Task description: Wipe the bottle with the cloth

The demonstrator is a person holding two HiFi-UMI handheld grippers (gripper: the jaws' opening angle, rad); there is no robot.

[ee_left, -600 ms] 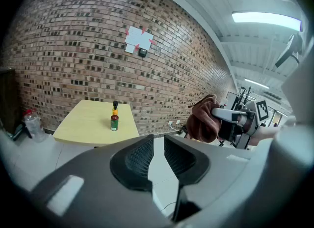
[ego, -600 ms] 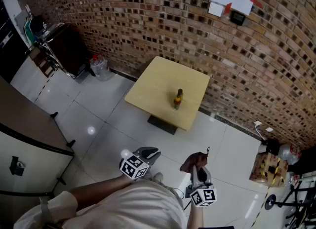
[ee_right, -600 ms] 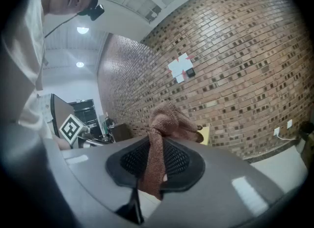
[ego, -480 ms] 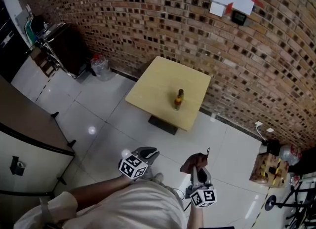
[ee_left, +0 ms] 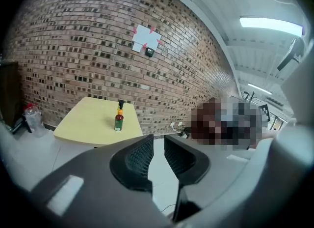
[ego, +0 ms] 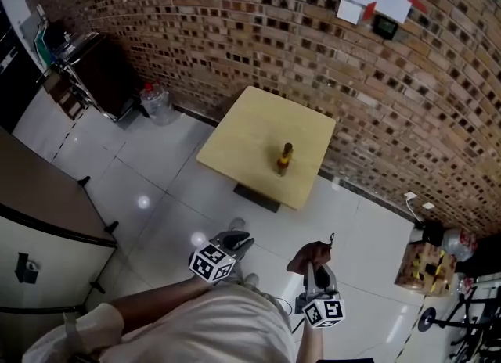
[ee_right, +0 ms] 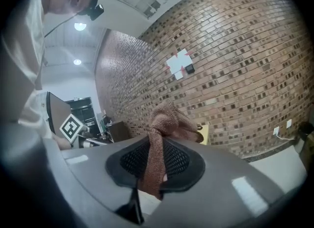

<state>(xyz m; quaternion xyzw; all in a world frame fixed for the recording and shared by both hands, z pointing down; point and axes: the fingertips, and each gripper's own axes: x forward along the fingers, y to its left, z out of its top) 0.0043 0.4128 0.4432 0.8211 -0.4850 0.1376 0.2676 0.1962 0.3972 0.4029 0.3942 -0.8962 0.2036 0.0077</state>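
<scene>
Close to the person's body, the right gripper [ego: 315,269] clamps the brown cloth [ego: 308,255], while the left gripper [ego: 234,241] holds its jaws slightly apart, empty. Farther off, the bottle [ego: 282,158] stands upright on the yellow table [ego: 243,131] by the brick wall [ego: 235,33].

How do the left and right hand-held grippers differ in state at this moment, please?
The left hand-held gripper has its jaws slightly apart with nothing between them; the right hand-held gripper is shut on the brown cloth. The left gripper view shows the bottle plainly; the right gripper view shows the bunched cloth, no bottle. Both are held over the floor, short of the table.
</scene>
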